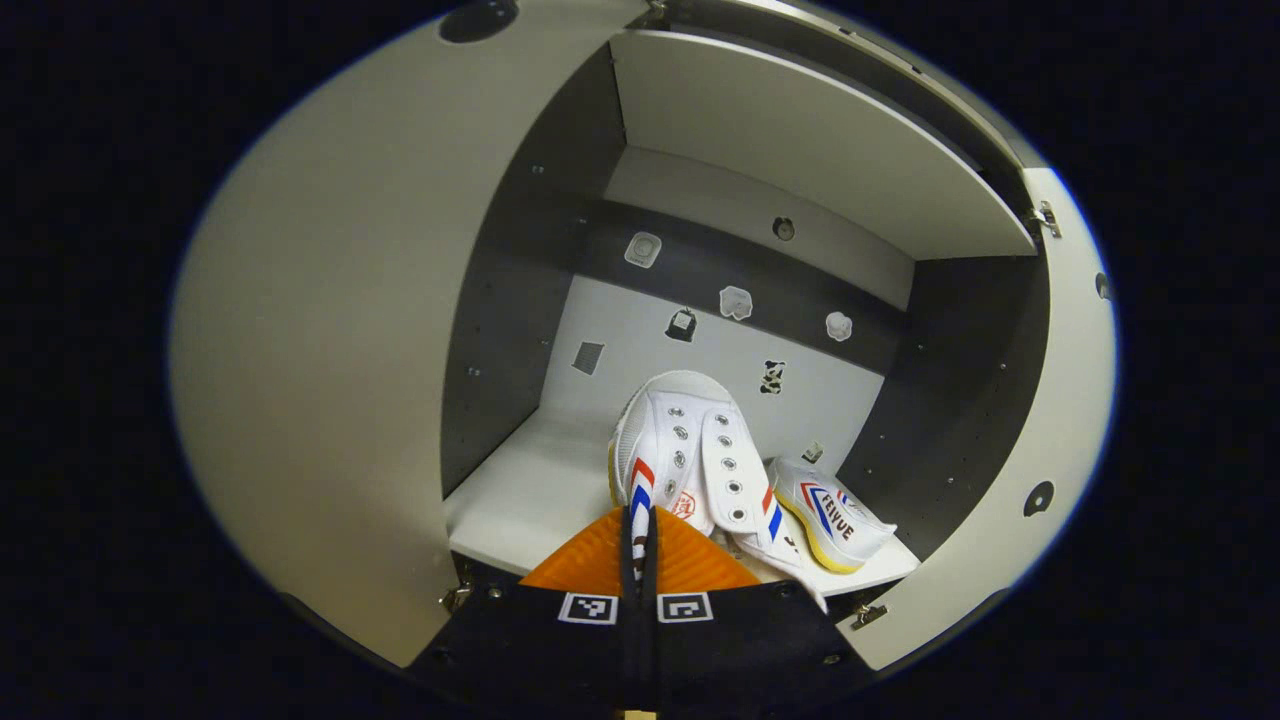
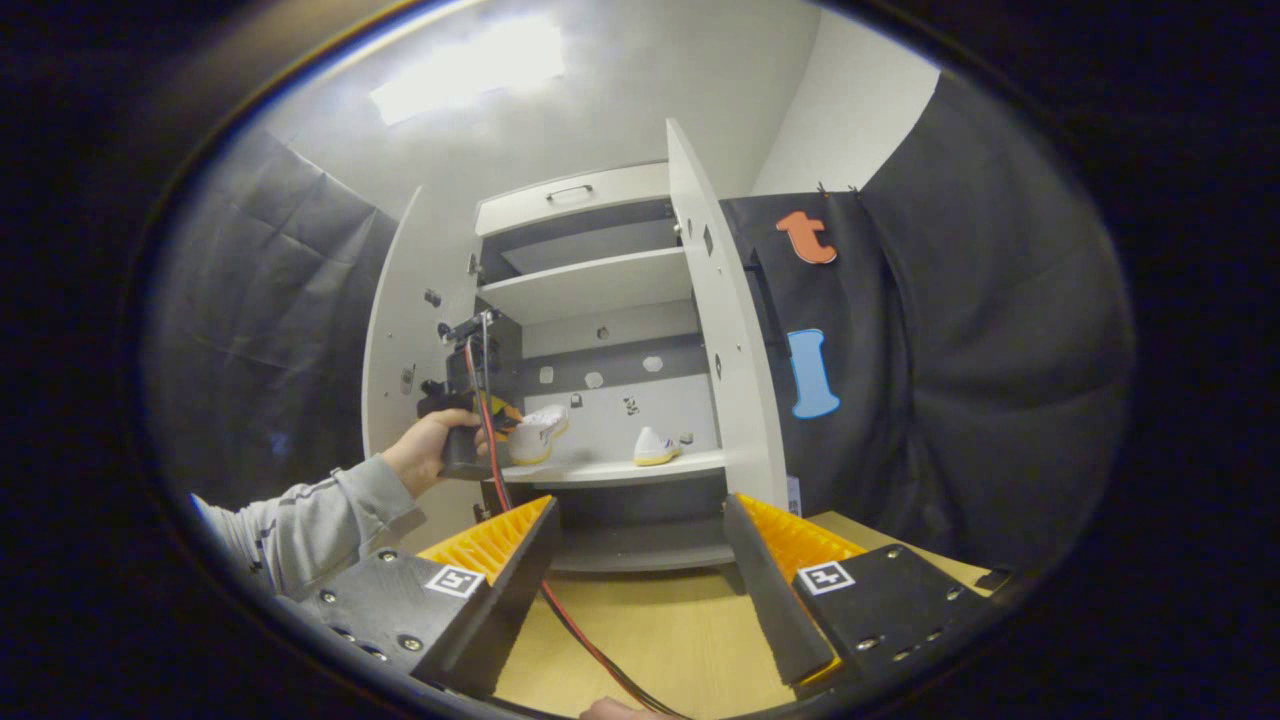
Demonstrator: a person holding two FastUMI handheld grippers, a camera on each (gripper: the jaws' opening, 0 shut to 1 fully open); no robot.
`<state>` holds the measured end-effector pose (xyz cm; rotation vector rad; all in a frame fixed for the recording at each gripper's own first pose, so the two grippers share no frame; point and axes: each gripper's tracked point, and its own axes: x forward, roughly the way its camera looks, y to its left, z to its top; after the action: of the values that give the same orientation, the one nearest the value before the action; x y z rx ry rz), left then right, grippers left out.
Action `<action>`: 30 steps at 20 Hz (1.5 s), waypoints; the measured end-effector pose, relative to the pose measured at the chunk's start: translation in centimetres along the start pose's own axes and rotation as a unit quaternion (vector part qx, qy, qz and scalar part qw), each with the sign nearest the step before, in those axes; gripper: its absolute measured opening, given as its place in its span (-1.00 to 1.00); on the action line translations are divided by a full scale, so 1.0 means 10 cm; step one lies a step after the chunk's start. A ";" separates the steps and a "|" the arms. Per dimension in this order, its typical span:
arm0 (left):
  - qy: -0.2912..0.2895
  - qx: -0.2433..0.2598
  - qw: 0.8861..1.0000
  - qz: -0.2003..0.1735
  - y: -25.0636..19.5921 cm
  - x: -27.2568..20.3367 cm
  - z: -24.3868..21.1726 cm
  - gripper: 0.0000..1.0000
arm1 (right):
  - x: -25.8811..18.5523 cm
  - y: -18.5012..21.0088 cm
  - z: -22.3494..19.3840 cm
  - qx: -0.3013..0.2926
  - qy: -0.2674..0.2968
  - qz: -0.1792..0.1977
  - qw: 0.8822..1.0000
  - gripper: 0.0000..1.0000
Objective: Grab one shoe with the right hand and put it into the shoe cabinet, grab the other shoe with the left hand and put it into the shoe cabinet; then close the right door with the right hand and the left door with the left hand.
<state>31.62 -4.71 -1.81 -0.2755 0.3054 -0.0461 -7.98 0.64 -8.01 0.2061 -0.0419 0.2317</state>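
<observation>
Inside an open shoe cabinet [image 1: 760,130]: the left gripper [image 1: 640,545], fingers pressed together on the heel of a white canvas sneaker [image 1: 690,450] with red and blue stripes, toe aimed at the back panel and sole over the pale lower shelf [image 1: 520,500]. Just right of it on the same shelf, lying on its side near the front edge, a second white sneaker [image 1: 830,515] with a yellow sole. Stuck on the grey and white back panel, several small stickers [image 1: 735,302]. To either side, the left door [image 1: 320,350] and the right door [image 1: 1060,400], both swung wide. From the right gripper view, farther back above a light wooden tabletop [image 2: 660,630]: the right gripper [image 2: 640,560], fingers spread wide with nothing between them, facing the cabinet [image 2: 590,285]. At the cabinet's left, a hand [image 2: 430,450] in a grey sleeve [image 2: 310,520] gripping the left gripper [image 2: 505,415], the held sneaker [image 2: 538,432] at the shelf's left end, the other sneaker [image 2: 655,447] resting well to its right. A red and black cable [image 2: 560,610] trailing down across the table. Above the shoes, an upper shelf [image 2: 590,285] and a drawer front with a handle [image 2: 568,190].
</observation>
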 end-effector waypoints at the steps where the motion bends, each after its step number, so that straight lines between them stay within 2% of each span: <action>1: 0.004 0.000 1.000 -0.004 -0.04 0.11 0.03 -0.99 | 0.00 0.00 0.01 0.001 -0.002 0.001 1.000 0.94; 4: 0.017 0.017 1.000 -0.011 -0.11 0.45 0.02 -1.00 | -0.01 0.00 0.15 0.023 -0.027 0.005 0.999 0.96; 8: 0.045 0.043 0.998 0.025 0.03 0.92 -0.19 -0.99 | 0.00 -0.09 0.20 0.030 -0.044 0.002 0.999 0.95; 11: 0.054 0.036 0.998 0.016 -0.01 1.03 -0.26 -0.99 | 0.02 -0.16 0.19 0.025 -0.045 -0.009 0.999 0.95; 12: 0.055 0.049 0.997 0.009 -0.04 1.02 -0.27 -0.98 | 0.04 -0.18 0.17 0.027 -0.044 -0.013 0.999 0.94; 14: 0.044 0.068 0.997 0.003 -0.06 1.00 -0.23 -0.89 | 0.08 -0.16 0.12 0.031 -0.036 -0.011 0.999 0.96; 15: 0.041 0.064 0.997 0.001 -0.07 1.01 -0.22 -0.75 | 0.09 -0.16 0.08 0.031 -0.032 -0.010 0.999 0.96; 16: 0.042 0.064 0.997 -0.002 -0.08 0.98 -0.23 -0.79 | 0.10 -0.15 0.06 0.031 -0.028 -0.009 0.999 0.96; 18: -0.004 0.088 0.996 0.032 0.11 0.99 -0.03 -0.56 | 0.13 -0.12 0.03 0.026 -0.024 -0.009 0.999 0.95; 19: -0.018 0.096 0.995 0.034 0.14 0.95 0.03 -0.30 | 0.12 -0.11 0.03 0.023 -0.024 -0.007 0.999 0.94; 21: -0.027 0.081 0.996 0.009 0.02 0.81 0.07 0.77 | 0.11 -0.08 0.02 0.021 -0.025 -0.004 0.999 0.95; 23: -0.031 0.081 0.996 0.010 0.02 0.72 0.08 0.70 | 0.13 -0.05 0.00 0.019 -0.023 -0.004 1.000 0.94; 26: -0.031 0.091 0.995 0.021 0.02 0.55 0.10 0.92 | 0.13 -0.02 -0.03 0.010 -0.018 -0.004 1.000 0.94; 30: -0.076 0.128 0.989 0.017 -0.06 0.14 0.27 0.92 | 0.13 -0.01 -0.04 0.004 -0.020 -0.003 1.000 0.94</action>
<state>33.76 -4.70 0.39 -0.0175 0.1499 -0.0301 -6.68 0.91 -8.37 0.2191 -0.0791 0.2210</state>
